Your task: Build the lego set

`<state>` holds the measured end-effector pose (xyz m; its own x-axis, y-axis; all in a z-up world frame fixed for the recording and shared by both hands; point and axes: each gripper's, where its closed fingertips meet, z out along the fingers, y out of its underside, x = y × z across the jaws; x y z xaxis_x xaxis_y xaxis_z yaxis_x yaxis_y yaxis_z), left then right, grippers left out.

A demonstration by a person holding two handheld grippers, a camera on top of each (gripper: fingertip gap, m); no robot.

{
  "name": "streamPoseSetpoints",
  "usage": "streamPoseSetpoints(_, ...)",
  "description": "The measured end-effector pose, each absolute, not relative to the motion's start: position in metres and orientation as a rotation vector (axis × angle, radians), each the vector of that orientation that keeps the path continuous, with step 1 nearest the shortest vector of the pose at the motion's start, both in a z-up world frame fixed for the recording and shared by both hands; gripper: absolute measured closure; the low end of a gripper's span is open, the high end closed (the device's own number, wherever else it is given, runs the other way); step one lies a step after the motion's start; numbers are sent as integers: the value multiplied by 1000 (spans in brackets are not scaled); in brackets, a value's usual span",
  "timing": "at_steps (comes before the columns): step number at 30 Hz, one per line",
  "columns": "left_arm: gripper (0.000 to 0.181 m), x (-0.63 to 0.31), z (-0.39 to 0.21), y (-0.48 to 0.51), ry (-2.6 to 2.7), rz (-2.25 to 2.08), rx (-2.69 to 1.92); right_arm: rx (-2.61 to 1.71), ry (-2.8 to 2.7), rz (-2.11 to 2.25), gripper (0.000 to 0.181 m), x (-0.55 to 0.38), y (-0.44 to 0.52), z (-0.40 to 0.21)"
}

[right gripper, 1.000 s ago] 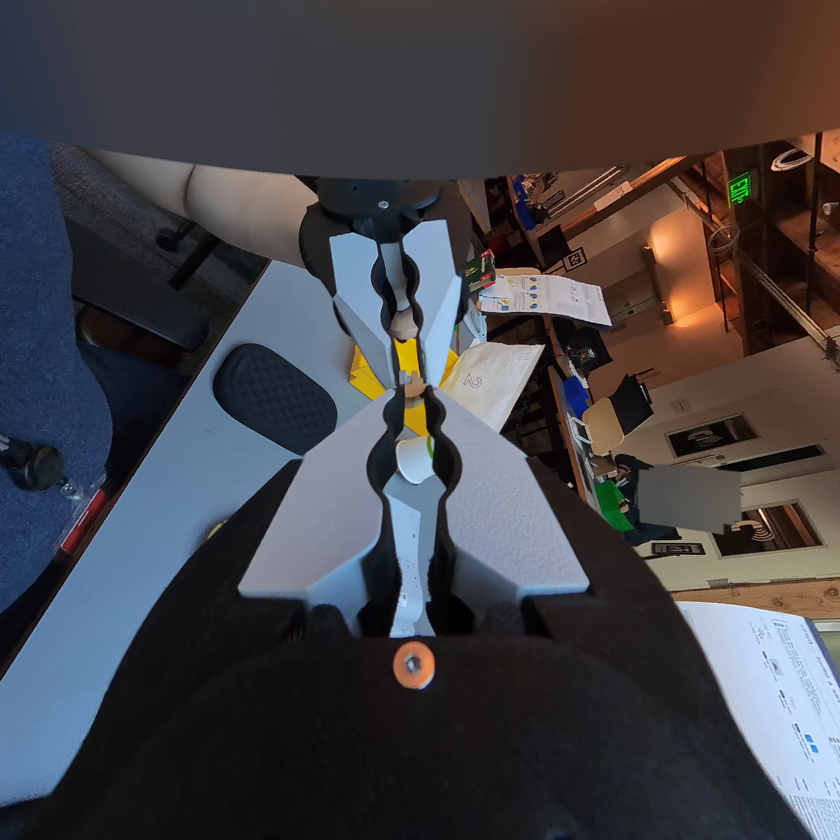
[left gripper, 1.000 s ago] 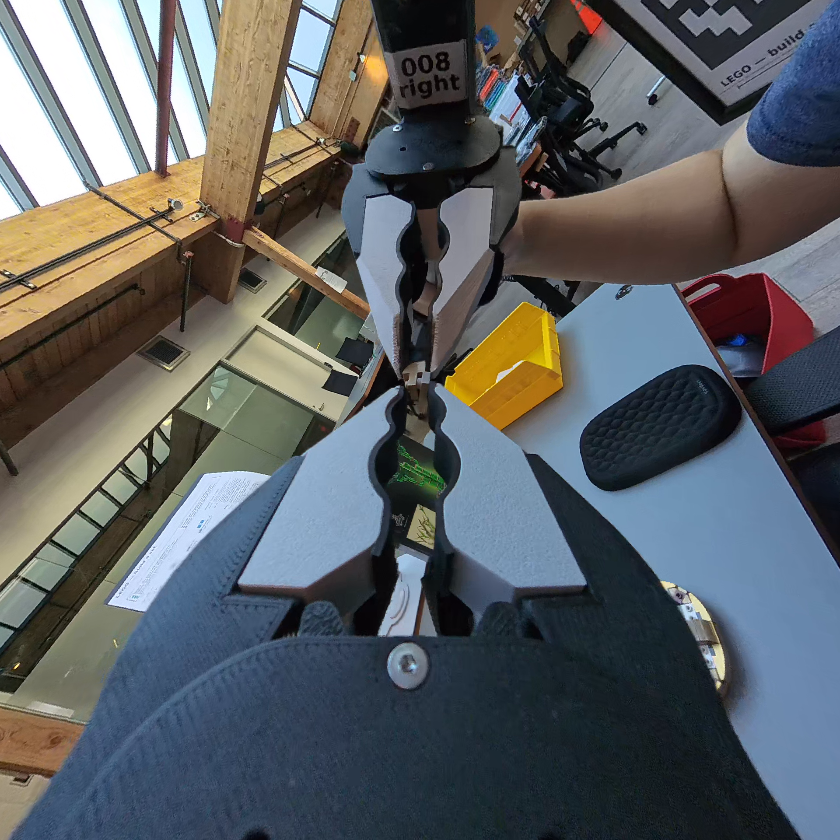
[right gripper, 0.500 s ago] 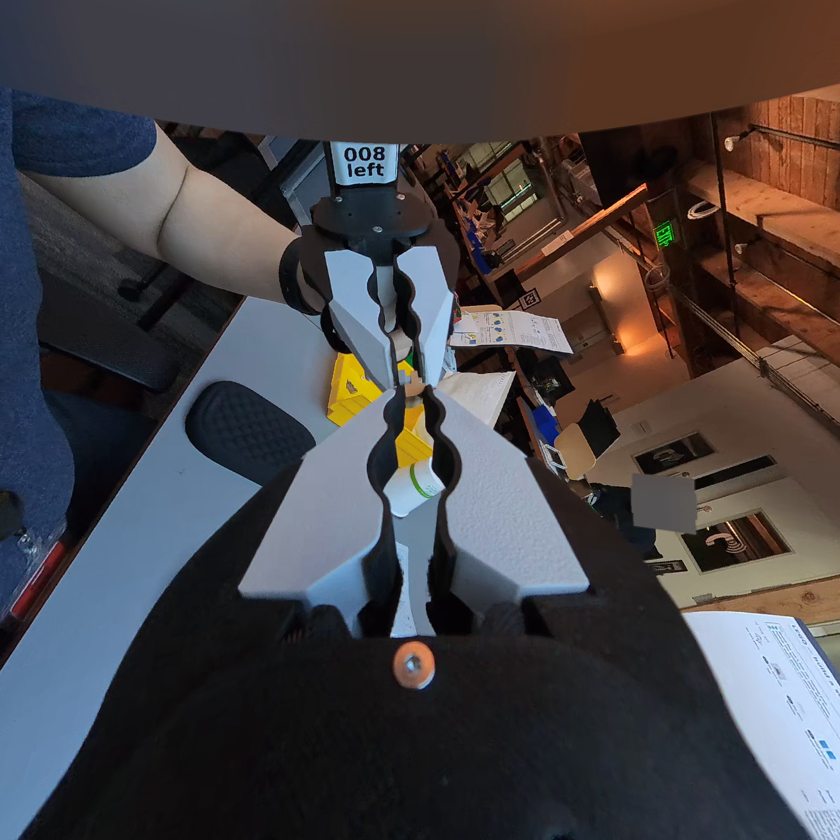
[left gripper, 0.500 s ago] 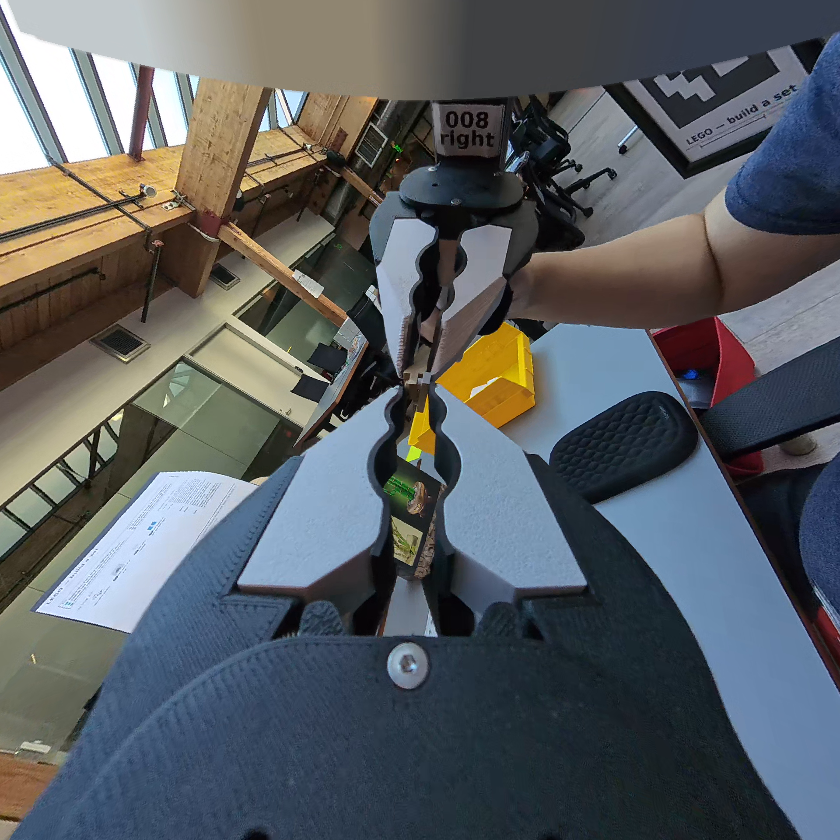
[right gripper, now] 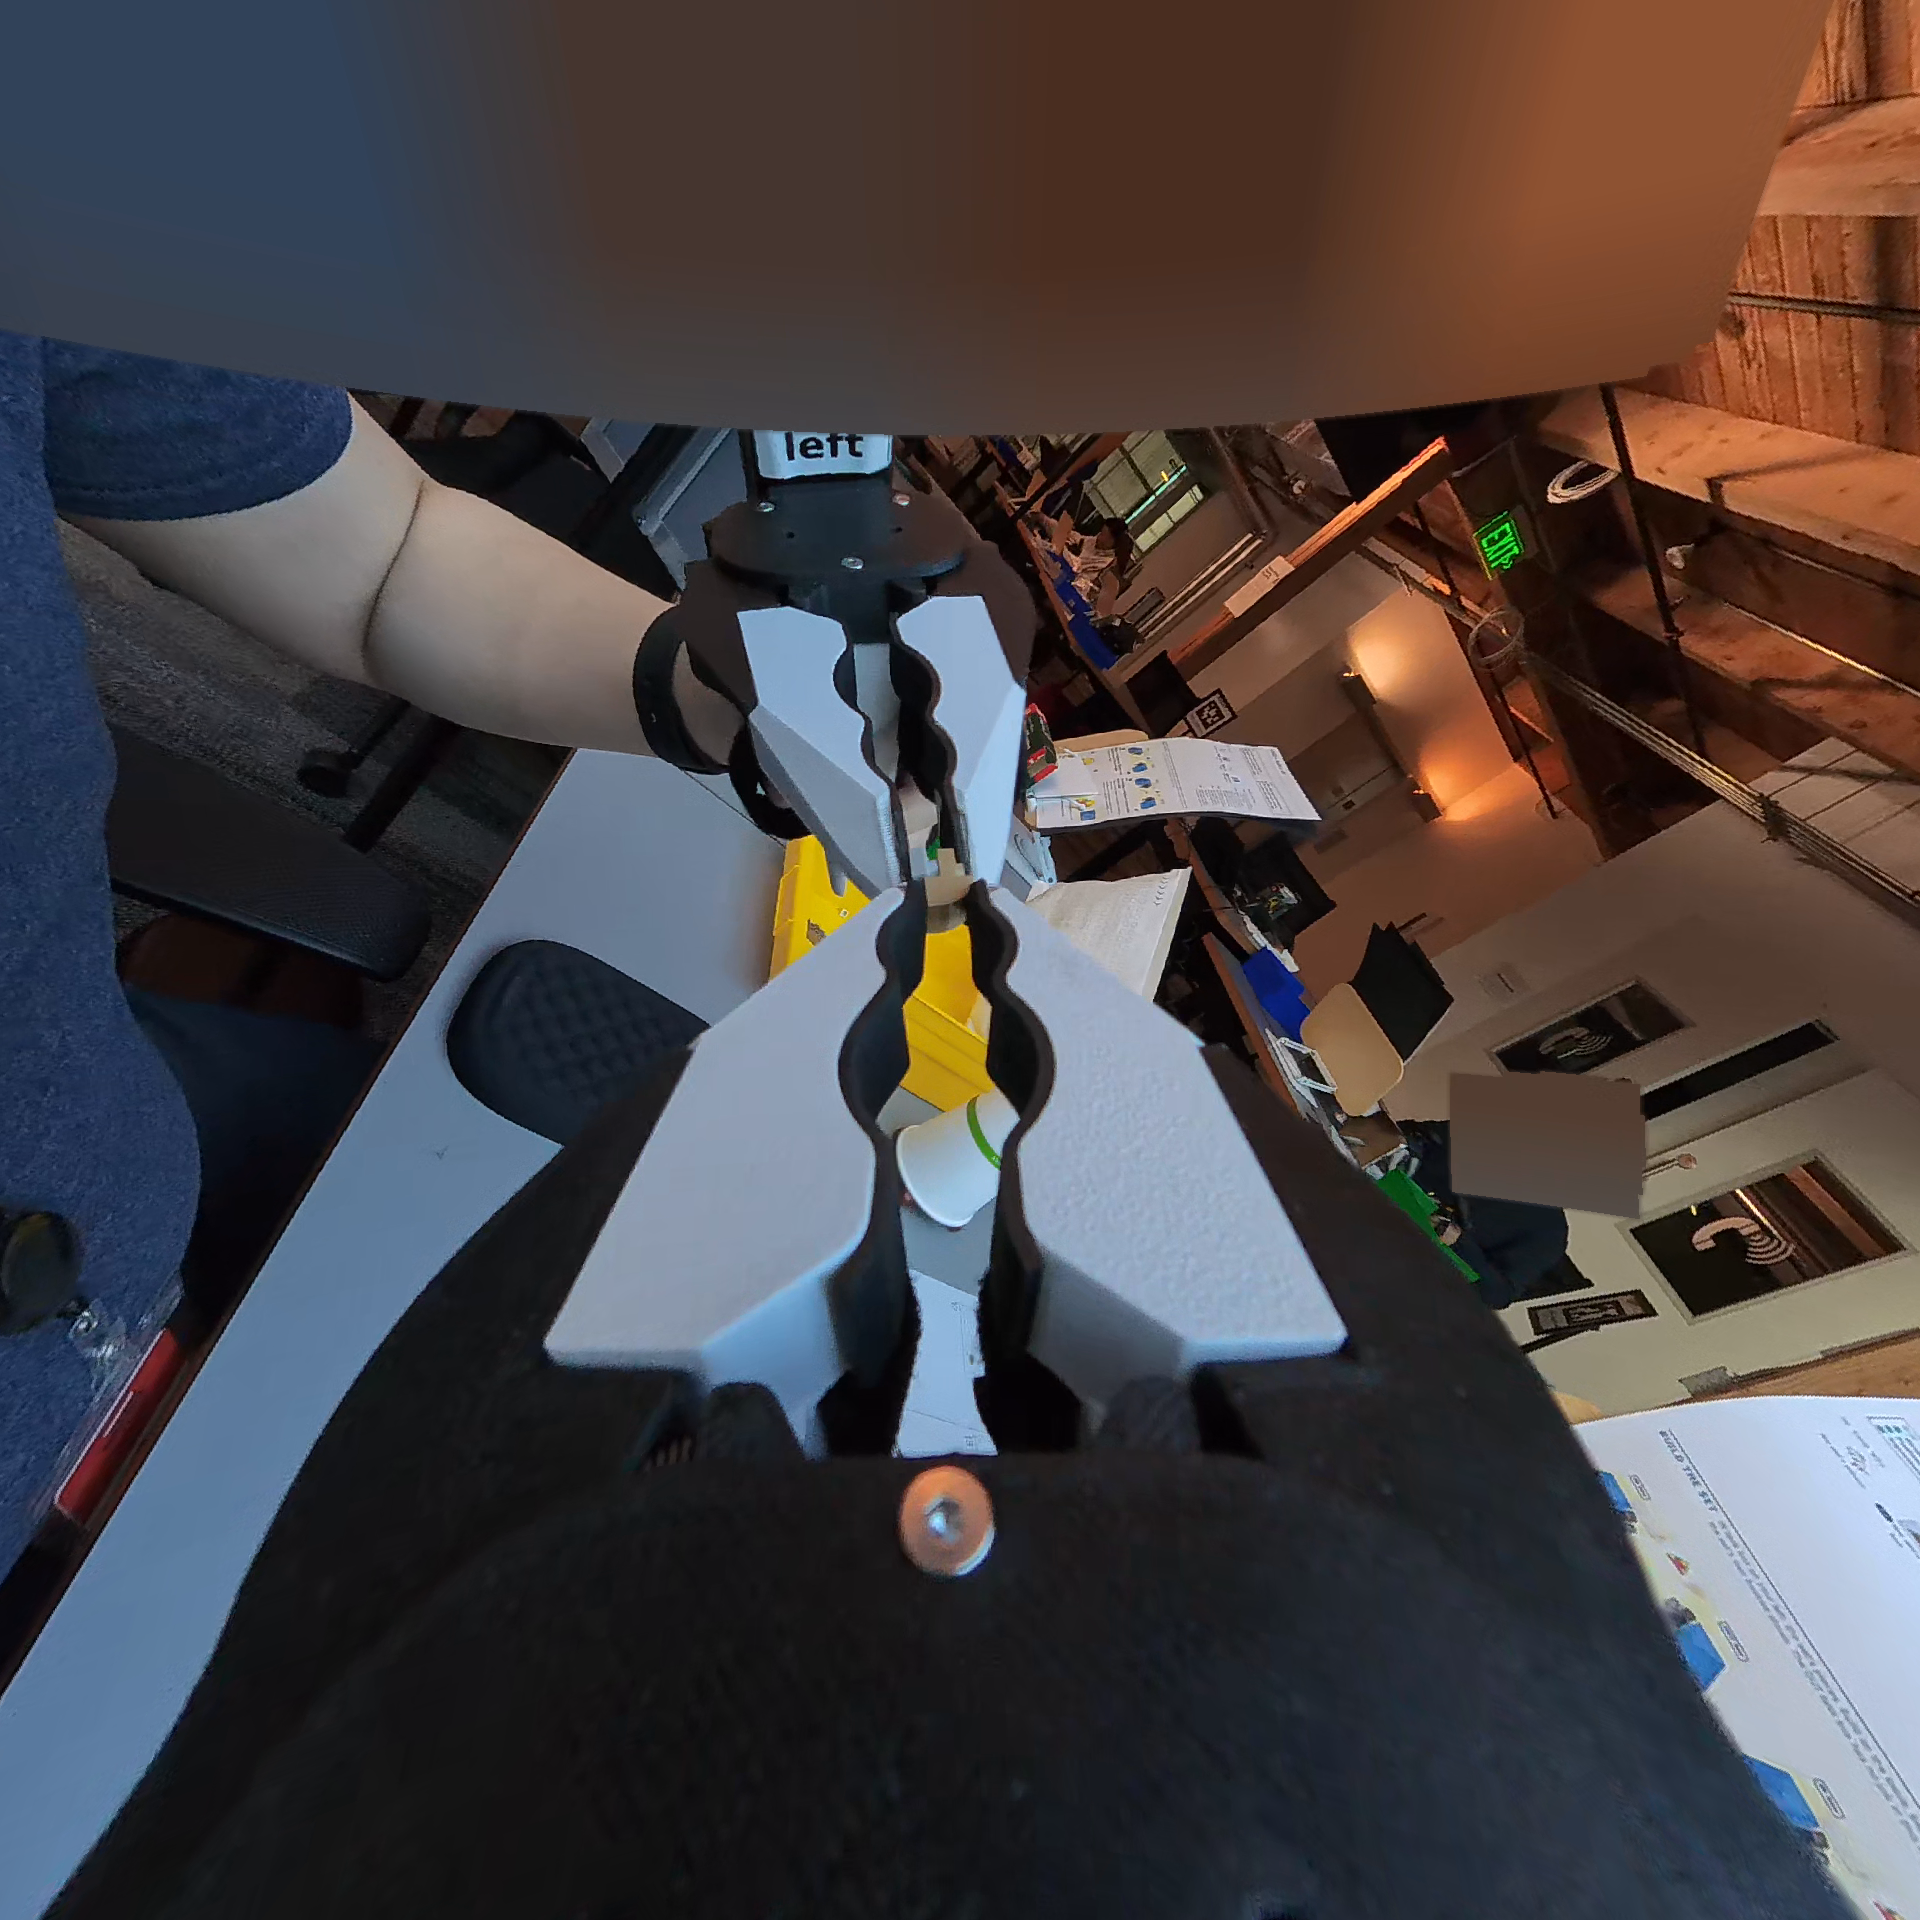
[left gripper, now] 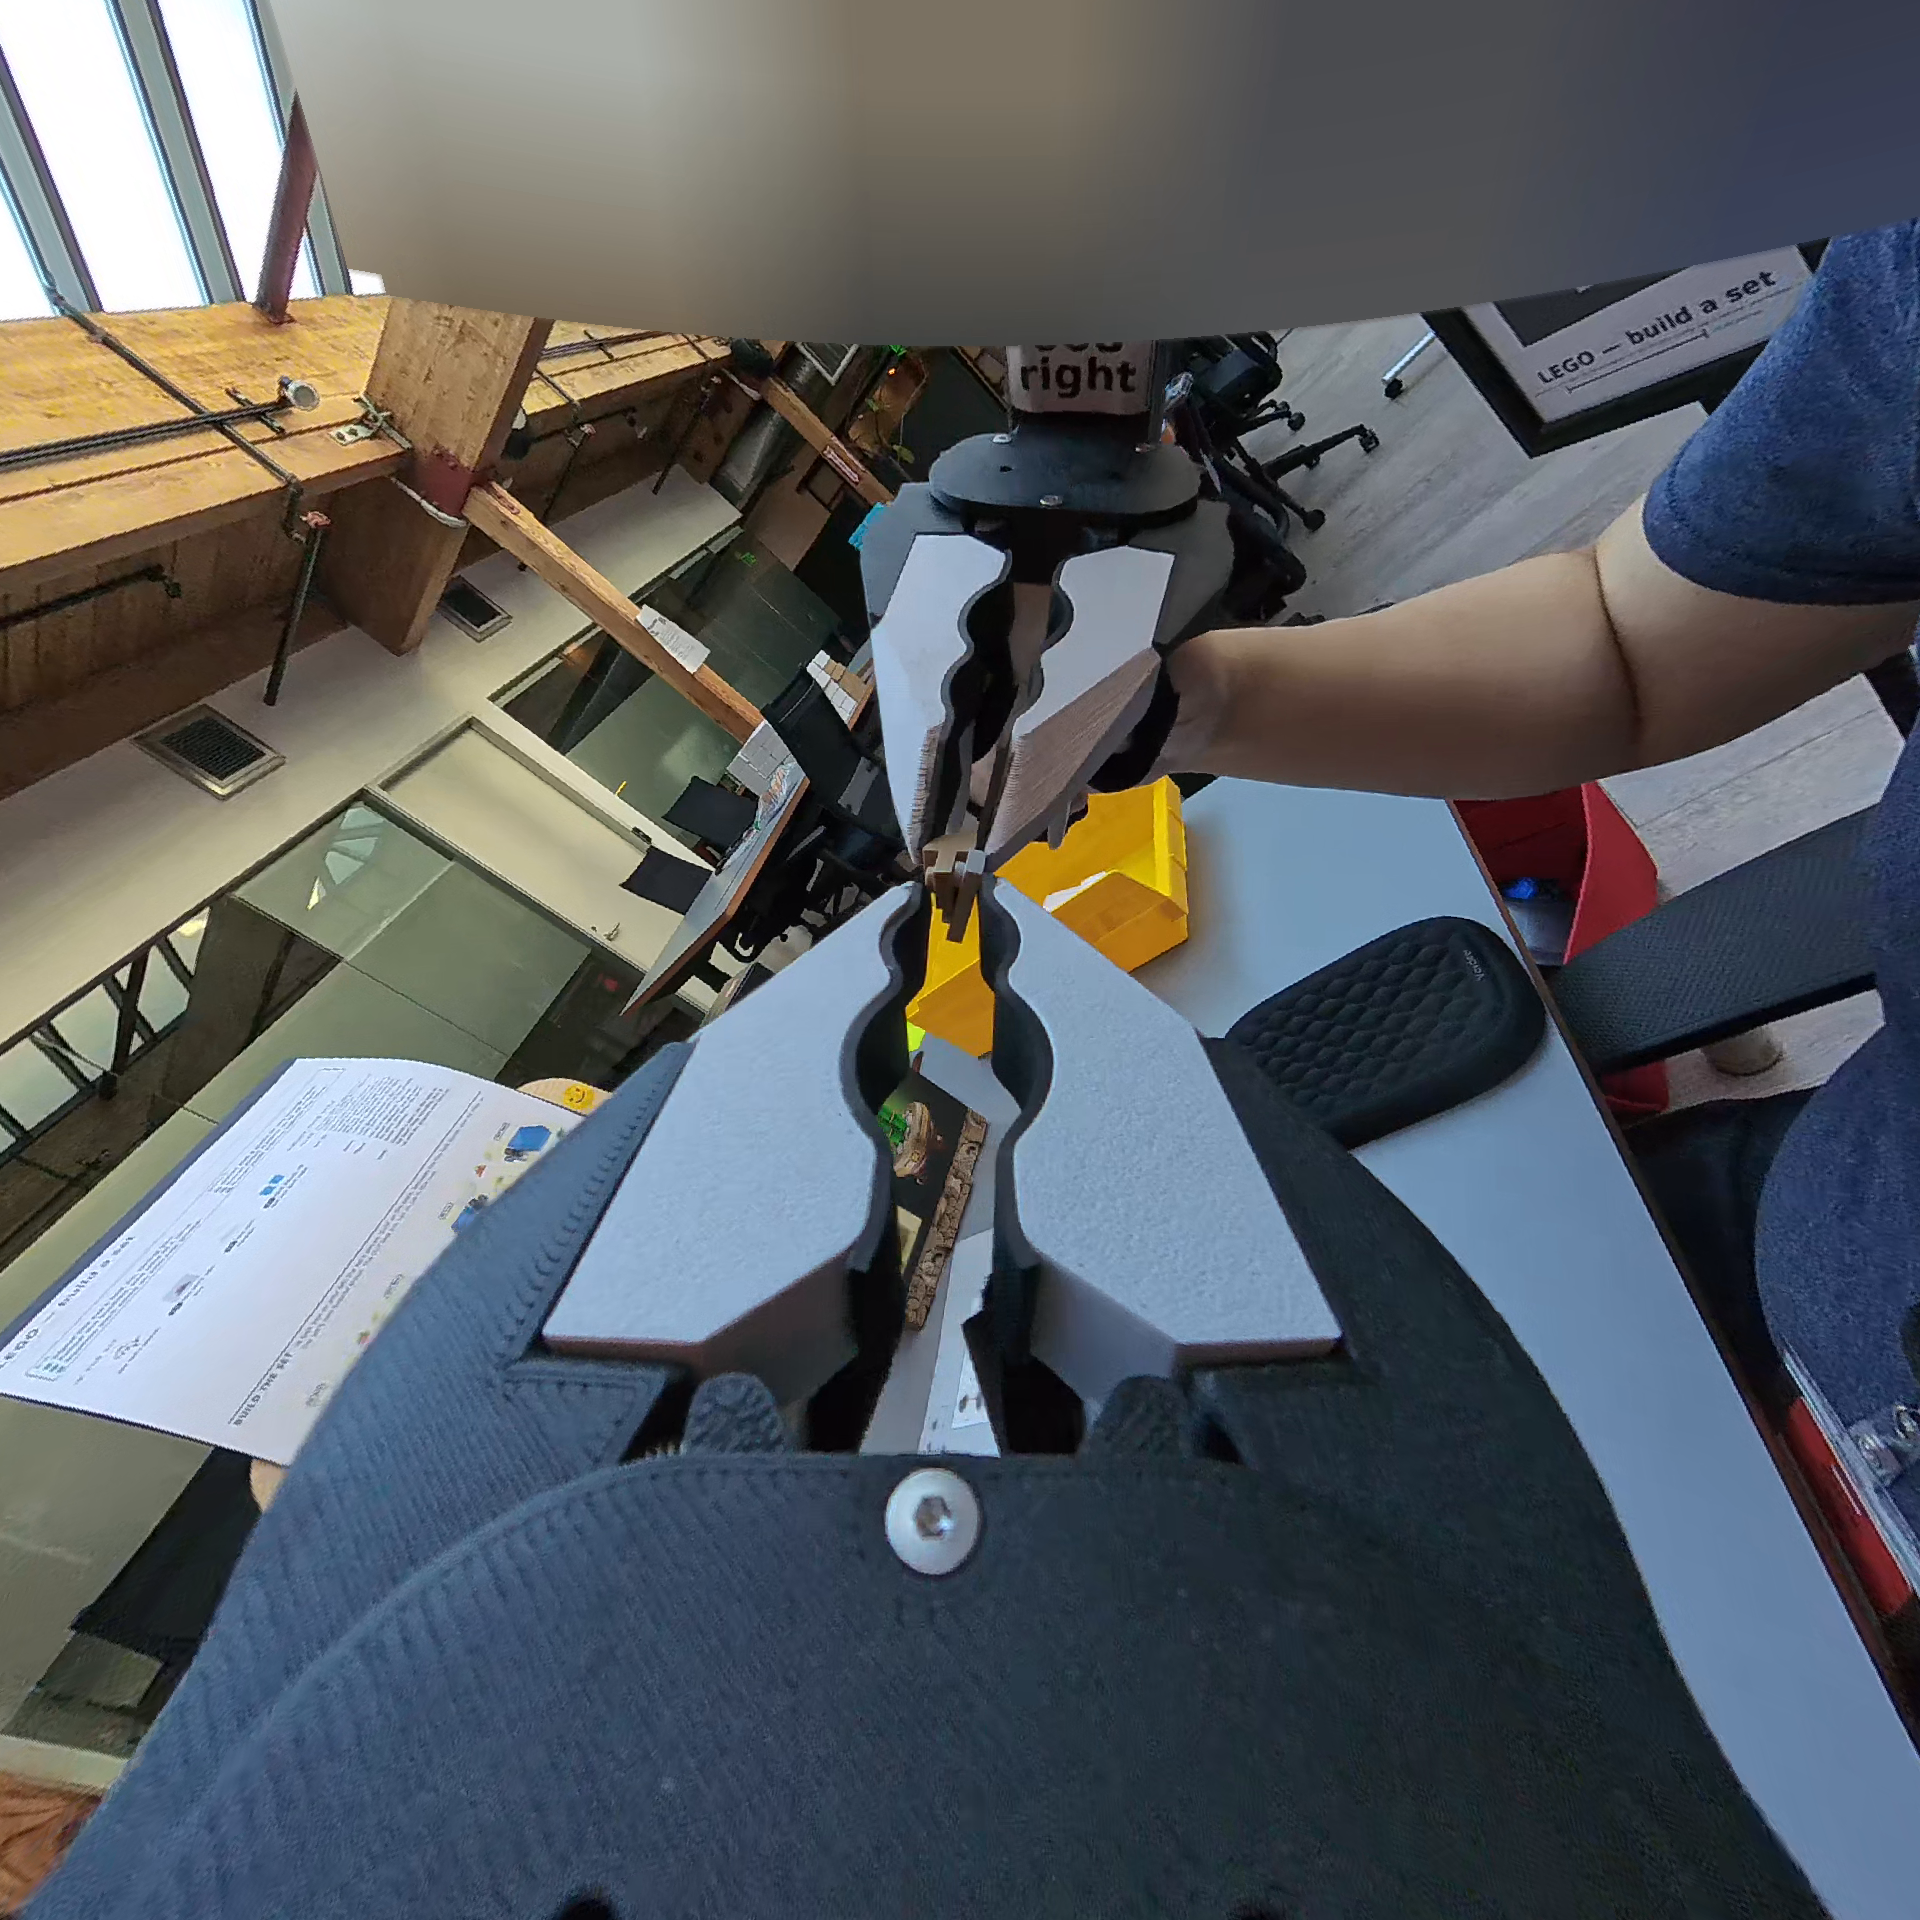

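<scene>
The lego pieces (left gripper: 951, 873) sit mid-air at the centre of both wrist views, above the grey desk (left gripper: 1455, 1299), pinched where the two sets of fingertips meet. They are tiny tan-brown parts: by the look of them light, rigid and smooth-sided, so they should slip or twist easily if squeezed off-centre, and a hard push could pop them out. The best hold is judged to be on flat opposite faces, close to the tips, leaving the stud side free for mating.

The left gripper (left gripper: 954, 902) has its fingers drawn nearly together, tips closed on a brown piece. The right gripper (right gripper: 940, 902) is likewise narrow, its tips clamped on a small tan piece (right gripper: 948, 894). In each view the opposite gripper comes down from the upper centre of the frame, tip to tip. Whether the two pieces are already pressed together or just touching cannot be told.

Lower behind the fingers lie a yellow bin (left gripper: 1112, 883), a black wrist rest (left gripper: 1392, 1018) at right and a paper cup (right gripper: 961, 1158).
</scene>
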<state>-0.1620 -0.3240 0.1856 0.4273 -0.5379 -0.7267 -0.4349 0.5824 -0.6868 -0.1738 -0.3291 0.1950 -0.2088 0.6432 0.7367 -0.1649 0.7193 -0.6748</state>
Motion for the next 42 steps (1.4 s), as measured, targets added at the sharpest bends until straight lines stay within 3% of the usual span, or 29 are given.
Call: streamPoseSetpoints(42,170,-172,200,-326,1042,-152,-990,-375,-1492,798,175,-180,-332,207)
